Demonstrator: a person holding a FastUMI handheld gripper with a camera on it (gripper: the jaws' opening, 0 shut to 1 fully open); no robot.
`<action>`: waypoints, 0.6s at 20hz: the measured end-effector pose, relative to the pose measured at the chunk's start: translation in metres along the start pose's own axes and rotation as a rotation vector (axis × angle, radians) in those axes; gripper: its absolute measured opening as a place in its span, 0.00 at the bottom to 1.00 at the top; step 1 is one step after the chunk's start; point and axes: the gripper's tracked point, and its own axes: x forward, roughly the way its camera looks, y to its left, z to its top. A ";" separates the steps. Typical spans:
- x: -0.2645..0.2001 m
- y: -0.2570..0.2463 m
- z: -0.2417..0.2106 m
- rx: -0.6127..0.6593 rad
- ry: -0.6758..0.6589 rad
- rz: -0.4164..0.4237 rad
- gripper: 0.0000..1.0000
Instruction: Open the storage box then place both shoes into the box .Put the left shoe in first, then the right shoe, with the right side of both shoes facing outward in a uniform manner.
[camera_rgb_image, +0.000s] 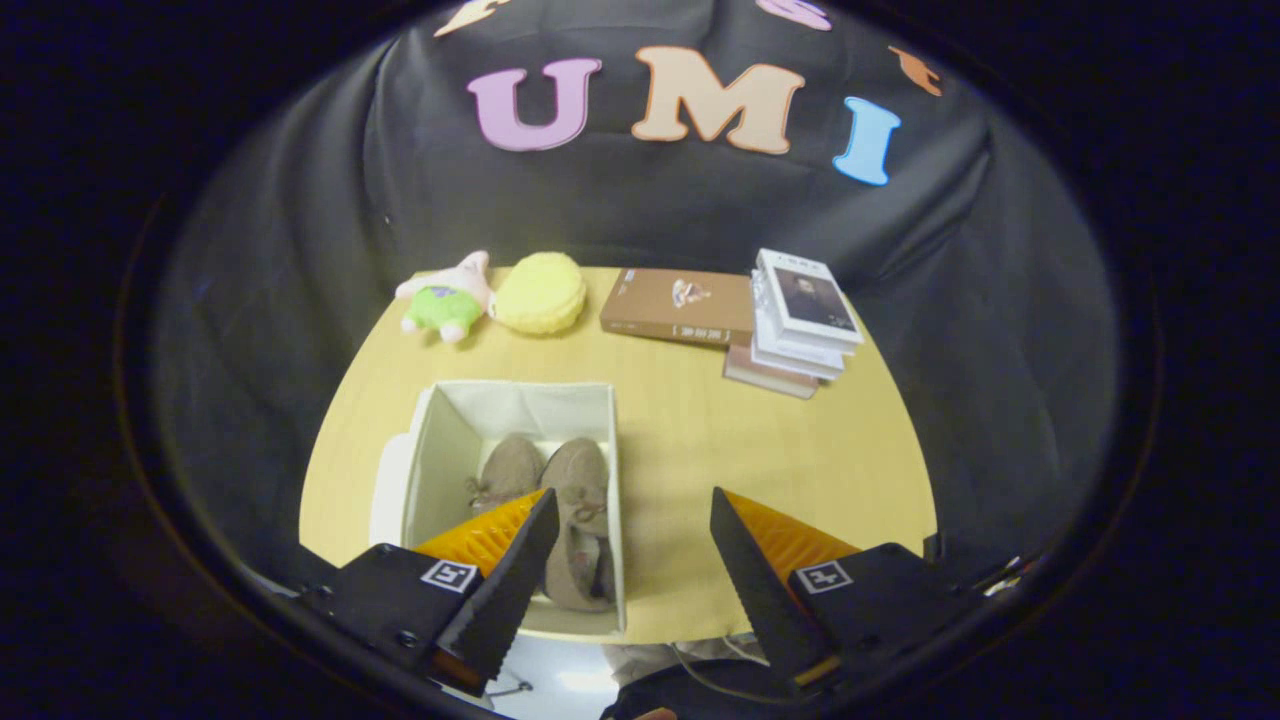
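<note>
A cream fabric storage box (440, 440) stands open on the wooden table, its lid (388, 490) hanging down along its left side. Two taupe lace-up shoes lie side by side inside it, toes pointing away from me: the left one (508, 468) and the right one (580, 520). My gripper (634, 505) hovers above the near edge of the table, open, with nothing between its fingers. Its left finger (515, 575) overlaps the near part of the box and covers part of the left-hand shoe. The right finger (760, 580) is over bare table to the right of the box.
Along the far side of the table (700, 440) lie a pink and green plush toy (447, 298), a yellow round plush (540, 292), a brown book (680, 305) and a stack of books (800, 325). A person's trousers and a cable (690, 660) show below the table's near edge.
</note>
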 end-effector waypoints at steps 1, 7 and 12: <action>0.004 -0.011 0.012 0.011 -0.052 0.003 0.99; 0.014 -0.074 0.076 0.085 -0.387 0.063 0.99; -0.001 -0.124 0.094 0.046 -0.609 0.022 0.99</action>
